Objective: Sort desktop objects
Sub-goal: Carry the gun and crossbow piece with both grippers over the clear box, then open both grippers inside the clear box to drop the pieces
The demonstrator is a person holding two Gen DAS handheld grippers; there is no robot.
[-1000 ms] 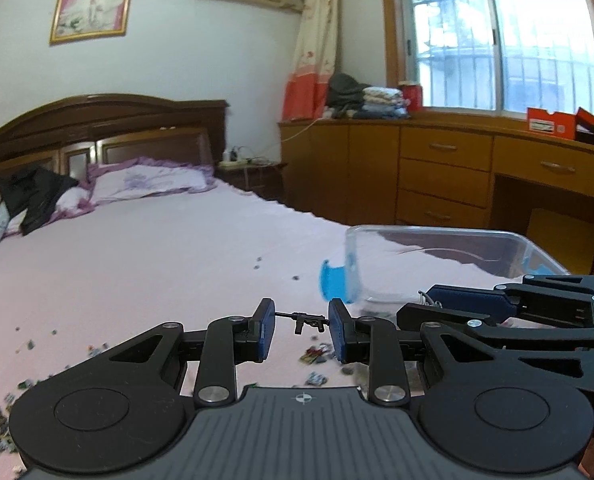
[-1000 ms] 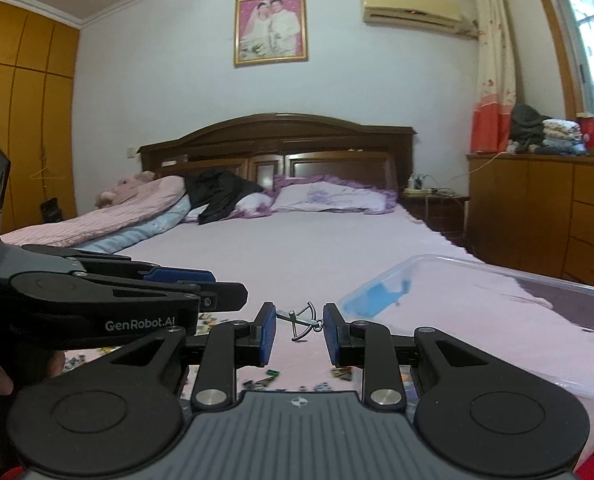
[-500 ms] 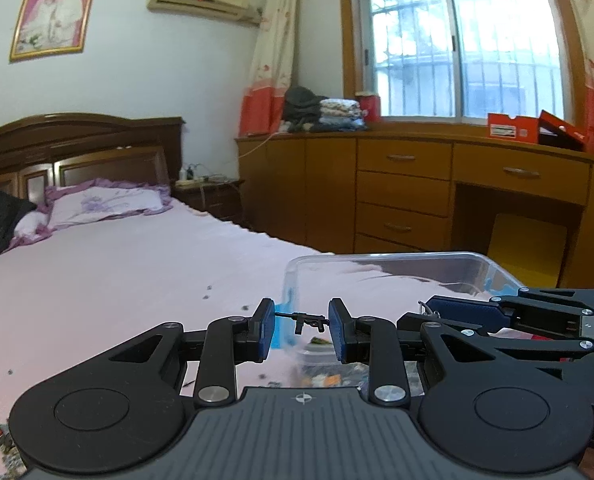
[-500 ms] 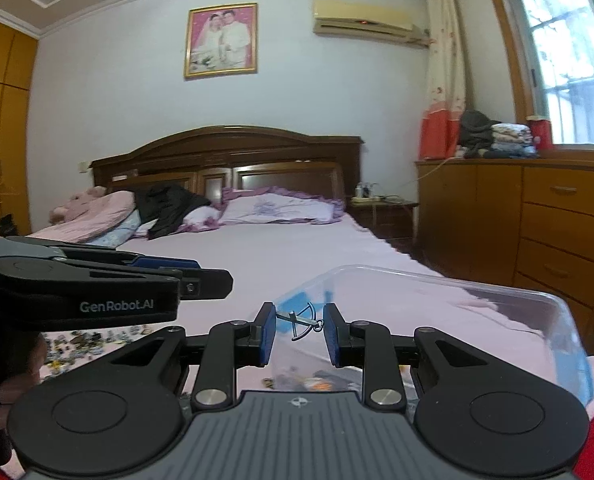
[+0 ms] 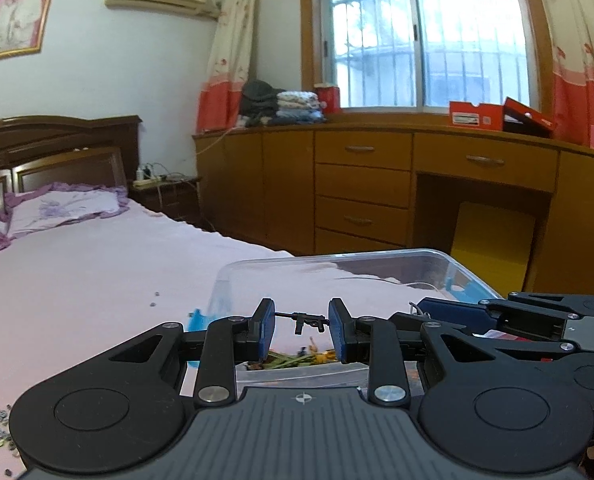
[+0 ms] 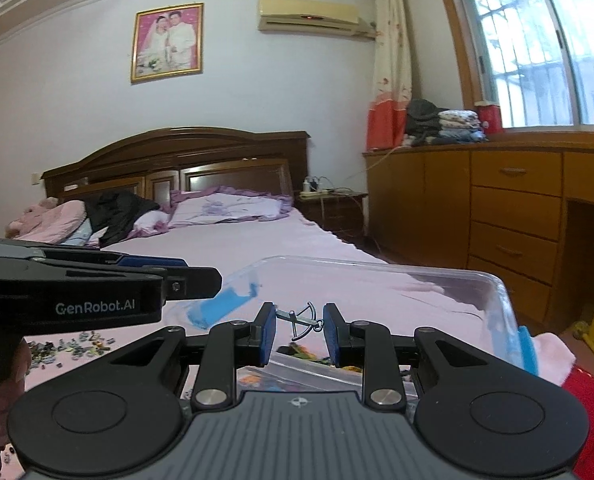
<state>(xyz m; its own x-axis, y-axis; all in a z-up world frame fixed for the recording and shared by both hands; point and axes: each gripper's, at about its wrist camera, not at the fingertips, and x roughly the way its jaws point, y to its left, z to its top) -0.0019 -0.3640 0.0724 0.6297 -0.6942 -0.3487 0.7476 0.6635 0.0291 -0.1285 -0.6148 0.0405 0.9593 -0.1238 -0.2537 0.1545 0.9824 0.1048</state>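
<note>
Claws are both hovering over the clear bin (image 5: 453,258), left claw (image 5: 301,325) pinching a toy gun (image 5: 307,319), right claw (image 6: 299,323) pinching a toy crossbow (image 6: 301,320), so opening gently above the middle looks wisest.

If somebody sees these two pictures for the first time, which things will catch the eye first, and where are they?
First, the tiny black toy gun pinched crosswise in the left gripper, and the small grey toy crossbow held likewise in the right gripper. Just beyond both lies the clear plastic storage box with blue latches on the pink bedsheet, some small colourful pieces on its bottom. A framed wedding portrait hangs on the wall above the dark wooden headboard.
</note>
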